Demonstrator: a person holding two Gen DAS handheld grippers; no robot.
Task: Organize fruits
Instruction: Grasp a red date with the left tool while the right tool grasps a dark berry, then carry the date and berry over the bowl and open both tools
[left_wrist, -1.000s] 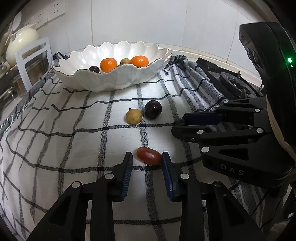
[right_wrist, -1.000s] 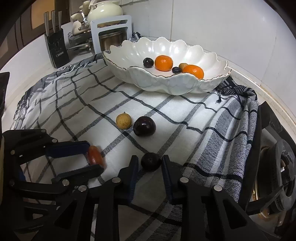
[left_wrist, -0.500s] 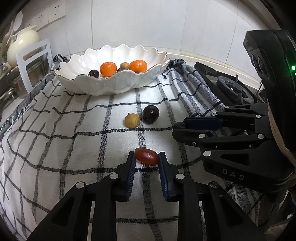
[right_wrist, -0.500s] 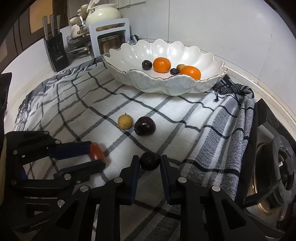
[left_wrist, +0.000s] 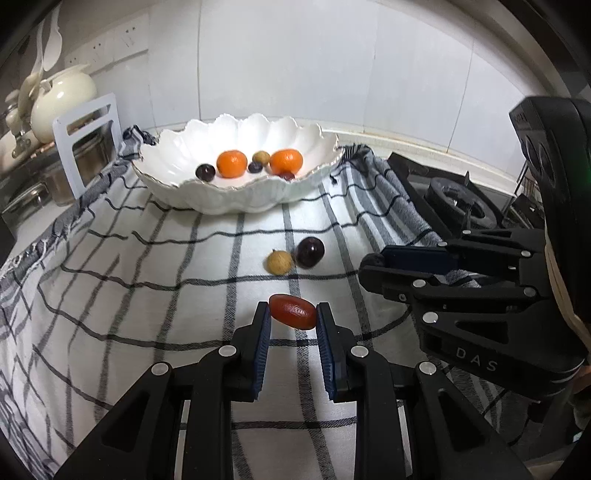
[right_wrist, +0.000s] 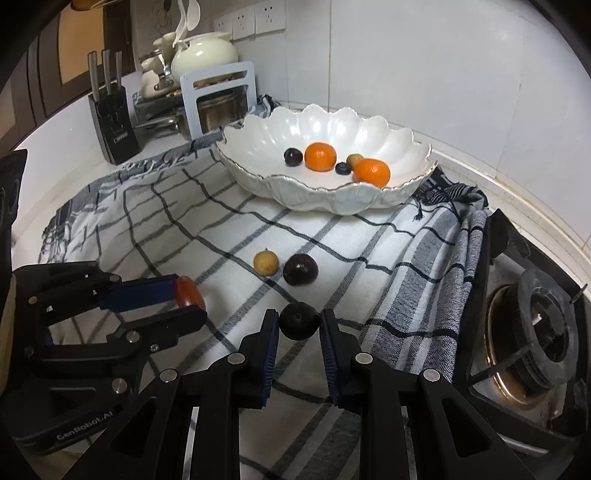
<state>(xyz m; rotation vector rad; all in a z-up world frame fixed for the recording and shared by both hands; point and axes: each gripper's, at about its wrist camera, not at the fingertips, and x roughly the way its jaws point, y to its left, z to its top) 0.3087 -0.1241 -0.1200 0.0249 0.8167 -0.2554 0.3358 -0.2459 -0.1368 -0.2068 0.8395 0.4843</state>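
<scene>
Fruit mostly sits in the white bowl (left_wrist: 236, 192) already. Left gripper (left_wrist: 292, 325) pinches a red oblong fruit (left_wrist: 293, 311), right gripper (right_wrist: 299, 332) a dark plum (right_wrist: 298, 320); two more wait on the checked cloth (left_wrist: 147, 314).

On my feeds I see a white cotton cloth (left_wrist: 155, 332) crossed by thin black check lines, with grey-striped borders. My black plastic left gripper (left_wrist: 292, 317), its pads blue, shows a glossy red-brown oval fruit (left_wrist: 293, 311); my black right gripper (right_wrist: 299, 325) shows a round near-black fruit (right_wrist: 299, 320). The scalloped white ceramic bowl (right_wrist: 369, 129) has a gold-edged rim and two bright orange tangerines (right_wrist: 320, 156).
</scene>
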